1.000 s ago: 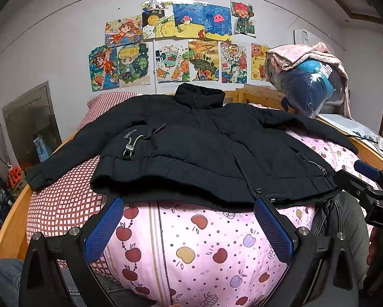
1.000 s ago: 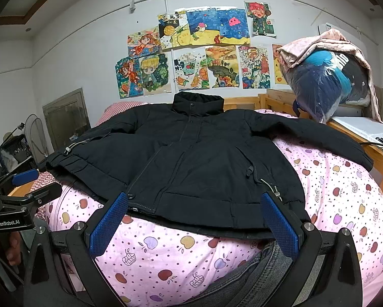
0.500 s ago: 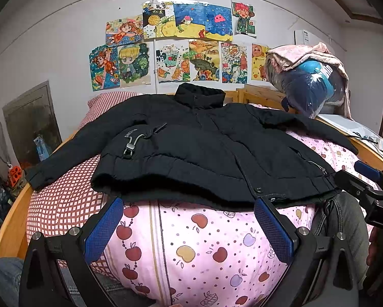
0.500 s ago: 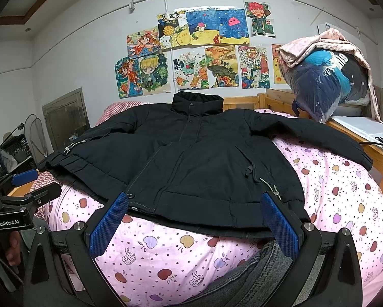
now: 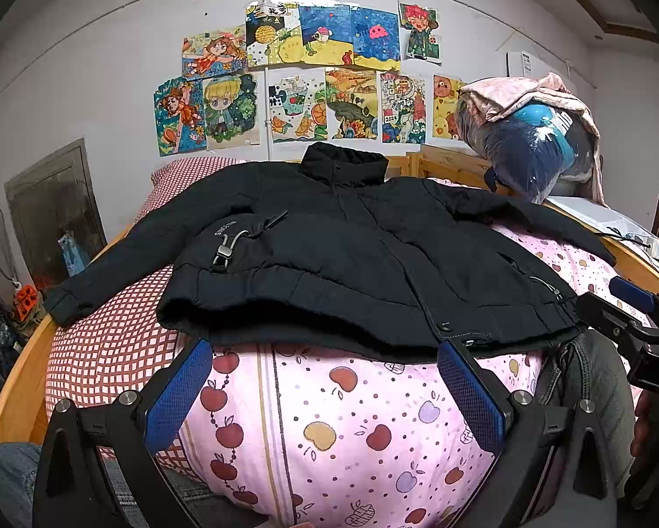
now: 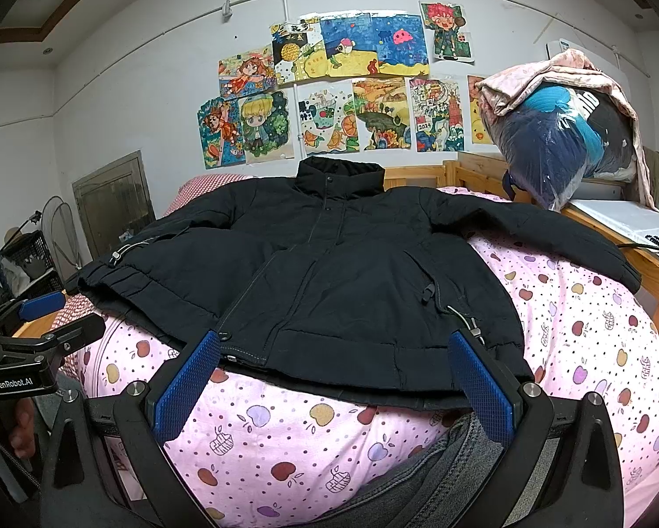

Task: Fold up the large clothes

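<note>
Black jacket (image 5: 356, 264): flat on bed, sleeves spread. Left gripper (image 5: 325, 391), right gripper (image 6: 336, 385): both released, empty (near hem). Risk: padded fabric slipping, bunching if pinched shallow.

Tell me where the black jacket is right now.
The black jacket lies spread flat on the pink apple-print quilt, centred in both wrist views, collar toward the wall drawings, hem just beyond both open grippers.
</note>
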Demonstrator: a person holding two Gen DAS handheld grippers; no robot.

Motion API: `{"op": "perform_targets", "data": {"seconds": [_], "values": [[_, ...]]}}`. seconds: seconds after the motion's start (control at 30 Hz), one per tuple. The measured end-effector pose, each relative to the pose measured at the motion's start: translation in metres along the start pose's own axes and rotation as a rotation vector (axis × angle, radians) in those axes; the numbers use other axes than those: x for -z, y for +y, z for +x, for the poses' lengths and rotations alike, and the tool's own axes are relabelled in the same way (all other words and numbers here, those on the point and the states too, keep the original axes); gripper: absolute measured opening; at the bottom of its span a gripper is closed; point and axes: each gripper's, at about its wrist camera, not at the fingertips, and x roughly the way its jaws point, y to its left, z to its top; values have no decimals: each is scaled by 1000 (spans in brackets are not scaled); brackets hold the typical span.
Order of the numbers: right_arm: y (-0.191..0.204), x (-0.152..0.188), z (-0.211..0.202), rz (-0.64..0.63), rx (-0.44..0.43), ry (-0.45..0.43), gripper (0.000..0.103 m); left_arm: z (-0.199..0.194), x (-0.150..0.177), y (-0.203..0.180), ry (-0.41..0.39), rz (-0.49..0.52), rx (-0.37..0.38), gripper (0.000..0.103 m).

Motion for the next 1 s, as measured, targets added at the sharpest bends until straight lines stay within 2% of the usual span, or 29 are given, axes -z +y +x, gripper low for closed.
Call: {"op": "perform_targets", "data": {"seconds": [1.0], "values": [[2, 3, 3, -1, 1, 1, 102, 0, 0, 0, 1, -2, 0, 103]]}}
